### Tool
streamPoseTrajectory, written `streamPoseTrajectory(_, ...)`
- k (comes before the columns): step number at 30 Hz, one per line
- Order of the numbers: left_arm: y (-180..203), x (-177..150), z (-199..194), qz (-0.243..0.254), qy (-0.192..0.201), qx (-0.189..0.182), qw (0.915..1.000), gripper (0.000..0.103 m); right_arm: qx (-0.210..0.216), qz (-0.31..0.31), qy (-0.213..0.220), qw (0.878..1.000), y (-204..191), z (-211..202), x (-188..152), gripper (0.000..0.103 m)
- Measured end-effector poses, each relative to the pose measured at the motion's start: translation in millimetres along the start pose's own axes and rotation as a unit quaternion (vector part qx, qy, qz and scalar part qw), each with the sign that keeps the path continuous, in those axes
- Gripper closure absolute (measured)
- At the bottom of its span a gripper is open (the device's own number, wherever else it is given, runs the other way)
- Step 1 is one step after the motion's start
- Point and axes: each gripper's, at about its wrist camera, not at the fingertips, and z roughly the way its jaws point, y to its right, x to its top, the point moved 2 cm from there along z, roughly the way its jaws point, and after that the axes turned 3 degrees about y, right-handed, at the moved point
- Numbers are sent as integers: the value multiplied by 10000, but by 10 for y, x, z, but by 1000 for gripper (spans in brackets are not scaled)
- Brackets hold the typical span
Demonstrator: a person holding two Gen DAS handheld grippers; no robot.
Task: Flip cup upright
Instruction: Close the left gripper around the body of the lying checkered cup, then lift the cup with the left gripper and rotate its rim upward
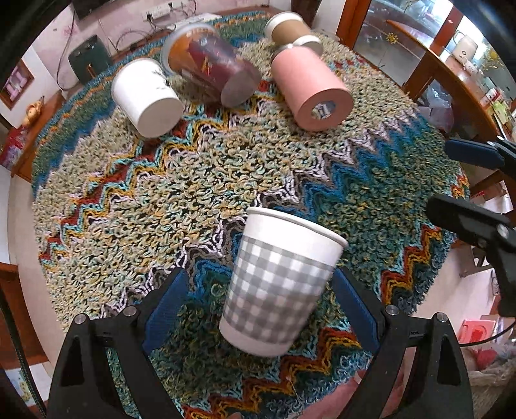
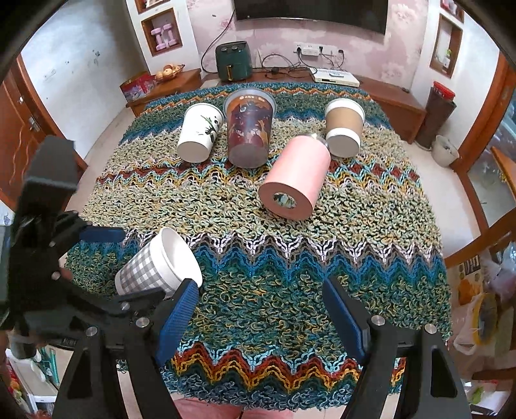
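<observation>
Two grippers show over a desk covered by a shaggy zigzag cloth (image 2: 290,258). Nearest, the left gripper (image 1: 259,303) has its blue pads spread, and the checked cup (image 1: 277,283) sits between them, tilted, with its open rim pointing away from the camera and its white base toward it; the right pad lies just beside the cup wall, the left pad stands apart from it, and whether either pad touches the cup cannot be told. From the right wrist view that same checked cup (image 2: 158,267) lies at the near left of the cloth, its mouth turned up and to the right, with the left gripper (image 2: 138,261) around it and its lower finger partly hidden behind the right gripper's own finger. The right gripper (image 2: 259,309) hangs spread over bare cloth, nothing between its pads, just beside the checked cup. Farther off lie four more cups, five in all: a pink cup (image 2: 295,179) nearest, on its side with its base toward the camera; then a white cup (image 2: 200,132) with a panda print, a dark printed cup (image 2: 250,129) and a brown cup (image 2: 343,127) at the far end, all on their sides. In the left wrist view the brown cup (image 1: 287,29) is half hidden behind the pink cup (image 1: 309,87).
</observation>
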Motion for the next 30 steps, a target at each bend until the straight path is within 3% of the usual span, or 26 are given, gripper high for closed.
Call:
streamPoseTrajectory(7, 71, 86, 134, 234, -303, -258, 9989, 11, 15, 80, -11, 10000, 79, 45, -36, 23)
streamPoseTrajectory(18, 156, 200, 333, 309, -732, -267, 9965, 12, 32, 87, -31, 10000, 111, 42, -77, 23)
streamPoseTrajectory(19, 152, 207, 344, 298, -765, -244, 9963, 14, 36, 80, -33, 10000, 106, 42, -80, 23)
streamPoseTrajectory(21, 153, 217, 375, 276, -855, -237, 9957, 30, 42, 67, -40, 10000, 99, 44, -86, 23)
streamPoseTrajectory(22, 154, 222, 403, 253, -910, -236, 9953, 33, 46, 65, -41, 10000, 96, 48, -89, 23)
streamPoseTrajectory(30, 32, 189, 354, 108, -801, -201, 9965, 35, 56, 45, -42, 10000, 90, 46, -92, 23)
